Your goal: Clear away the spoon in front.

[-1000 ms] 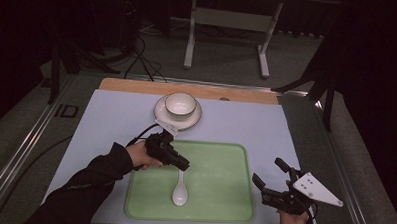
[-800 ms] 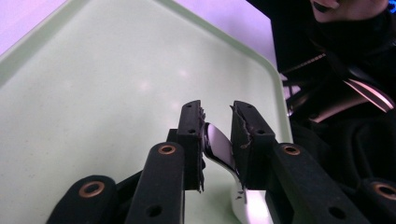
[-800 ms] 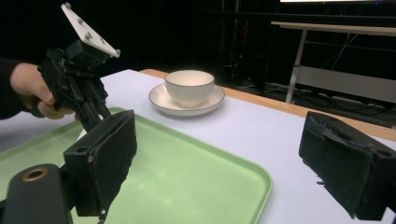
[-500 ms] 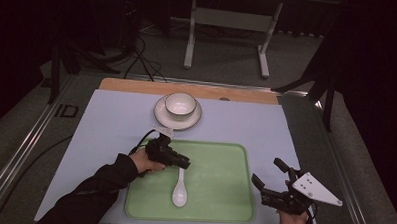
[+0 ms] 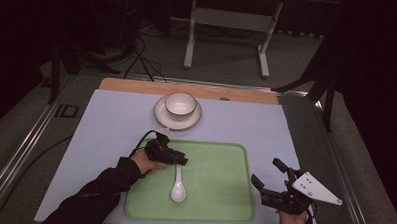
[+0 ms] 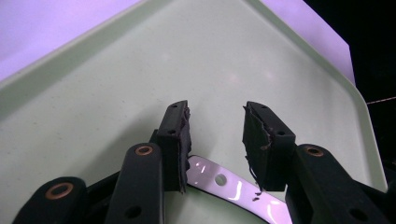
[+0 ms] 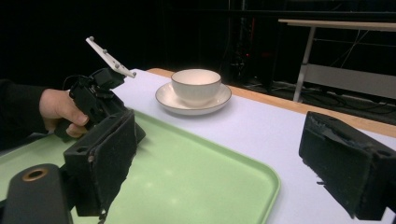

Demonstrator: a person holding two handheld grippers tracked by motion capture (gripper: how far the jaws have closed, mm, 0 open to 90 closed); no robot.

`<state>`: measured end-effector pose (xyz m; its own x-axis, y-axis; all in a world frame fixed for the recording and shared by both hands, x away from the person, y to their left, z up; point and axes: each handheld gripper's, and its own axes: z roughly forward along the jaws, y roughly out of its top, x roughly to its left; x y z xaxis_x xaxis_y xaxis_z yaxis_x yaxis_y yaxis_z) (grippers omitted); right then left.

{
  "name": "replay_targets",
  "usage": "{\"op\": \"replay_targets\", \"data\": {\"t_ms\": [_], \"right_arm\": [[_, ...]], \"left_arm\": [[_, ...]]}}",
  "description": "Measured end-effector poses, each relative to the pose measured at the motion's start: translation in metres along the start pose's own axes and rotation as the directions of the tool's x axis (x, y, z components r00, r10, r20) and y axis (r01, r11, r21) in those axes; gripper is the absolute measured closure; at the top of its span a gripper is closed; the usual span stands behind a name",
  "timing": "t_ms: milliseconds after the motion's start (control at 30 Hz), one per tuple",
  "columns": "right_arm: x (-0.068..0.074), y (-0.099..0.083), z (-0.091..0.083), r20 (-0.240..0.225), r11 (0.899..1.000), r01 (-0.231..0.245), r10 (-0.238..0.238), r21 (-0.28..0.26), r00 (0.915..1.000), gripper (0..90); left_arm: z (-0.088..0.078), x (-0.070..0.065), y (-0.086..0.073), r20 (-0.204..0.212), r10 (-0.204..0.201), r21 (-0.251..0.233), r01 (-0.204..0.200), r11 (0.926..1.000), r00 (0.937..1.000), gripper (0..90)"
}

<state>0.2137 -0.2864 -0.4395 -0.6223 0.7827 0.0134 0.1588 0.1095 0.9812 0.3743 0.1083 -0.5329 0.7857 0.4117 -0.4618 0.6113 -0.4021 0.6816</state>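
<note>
The left gripper (image 5: pixel 177 159) hovers with jaws parted astride the handle of the white spoon (image 5: pixel 178 189) on the green tray (image 5: pixel 223 193), seemingly lined up to grasp it, while the right gripper (image 5: pixel 269 180) waits spread wide, holding nothing, off to its right.

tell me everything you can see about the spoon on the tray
The spoon is white and glossy, ceramic by its look, with a rounded bowl and a short straight handle. It lies flat on the green tray, left of the tray's middle, bowl toward the person and handle pointing away toward the left gripper. In the left gripper view the handle end, pierced by a small hole, lies between and below the open fingers, ungripped.
</note>
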Motion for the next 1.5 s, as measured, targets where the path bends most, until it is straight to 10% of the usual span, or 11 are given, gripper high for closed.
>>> {"op": "replay_targets", "data": {"t_ms": [500,1500], "right_arm": [[0.001,0.000,0.000,0.005,1.000,0.003,-0.003,0.005,1.0000,11.2],[0.003,0.000,0.002,-0.002,1.000,0.011,-0.011,0.012,0.9999,11.2]], "left_arm": [[-0.025,-0.030,0.015,0.021,0.132,-0.029,-0.132,0.9908,0.9910,57.6],[-0.085,-0.078,0.024,-0.037,0.205,-0.143,-0.208,0.9676,0.9782,1.5]]}}
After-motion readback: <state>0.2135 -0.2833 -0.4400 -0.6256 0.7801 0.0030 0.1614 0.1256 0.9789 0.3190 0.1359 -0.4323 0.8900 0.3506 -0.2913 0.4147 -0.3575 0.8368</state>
